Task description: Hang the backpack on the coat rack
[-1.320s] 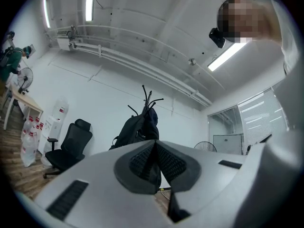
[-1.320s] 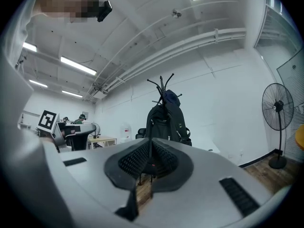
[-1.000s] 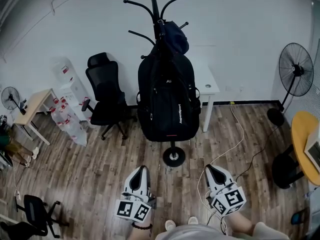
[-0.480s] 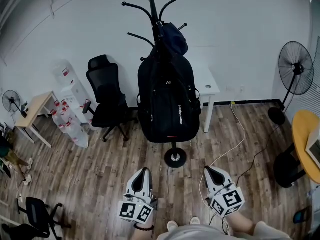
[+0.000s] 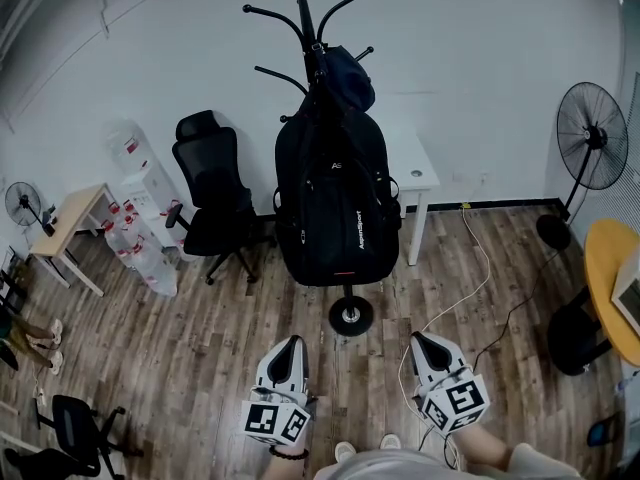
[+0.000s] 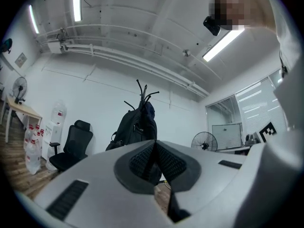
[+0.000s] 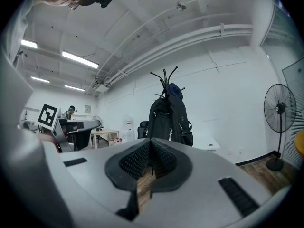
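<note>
A black backpack hangs from the black coat rack in front of the white wall, and the rack's round base rests on the wood floor. Both gripper views show the same backpack hanging upright, well beyond the jaws. My left gripper and right gripper are held low near my body, both shut and empty, well short of the rack's base.
A black office chair stands left of the rack and a white table behind it on the right. A standing fan and an orange round table are at the right. A white cable crosses the floor.
The view shifted slightly between the first two frames. The left gripper drifted a little to the right and nearer me; the right gripper stayed put.
</note>
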`<state>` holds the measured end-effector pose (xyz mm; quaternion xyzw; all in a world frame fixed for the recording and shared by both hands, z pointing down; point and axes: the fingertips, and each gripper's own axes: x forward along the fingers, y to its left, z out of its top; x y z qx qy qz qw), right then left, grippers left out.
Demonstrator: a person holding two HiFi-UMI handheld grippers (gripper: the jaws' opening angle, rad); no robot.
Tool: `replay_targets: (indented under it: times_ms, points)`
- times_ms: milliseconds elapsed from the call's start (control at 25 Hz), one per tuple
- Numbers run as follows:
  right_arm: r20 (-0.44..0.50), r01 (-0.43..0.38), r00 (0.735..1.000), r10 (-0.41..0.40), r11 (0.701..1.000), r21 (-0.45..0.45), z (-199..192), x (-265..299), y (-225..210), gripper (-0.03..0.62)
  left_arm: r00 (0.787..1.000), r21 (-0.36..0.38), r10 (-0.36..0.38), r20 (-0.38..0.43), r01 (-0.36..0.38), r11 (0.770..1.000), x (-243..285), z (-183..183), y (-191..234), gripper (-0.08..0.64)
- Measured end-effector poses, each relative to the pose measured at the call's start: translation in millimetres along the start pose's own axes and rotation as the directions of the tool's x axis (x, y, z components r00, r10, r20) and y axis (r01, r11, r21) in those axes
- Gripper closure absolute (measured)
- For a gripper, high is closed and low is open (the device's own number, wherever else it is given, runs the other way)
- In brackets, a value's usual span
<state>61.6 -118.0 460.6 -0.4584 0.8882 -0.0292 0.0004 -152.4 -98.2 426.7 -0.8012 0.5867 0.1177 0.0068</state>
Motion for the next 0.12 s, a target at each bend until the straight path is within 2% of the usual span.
replay_targets:
  times_ms: [120]
  points:
    - [0.0, 0.003, 1.0, -0.003, 1.0, -0.006, 0.6, -2.0, -1.5, 0.577, 1.0, -0.002, 0.006, -0.021, -0.006, 1.0, 0.0, -1.9, -2.4, 0.552]
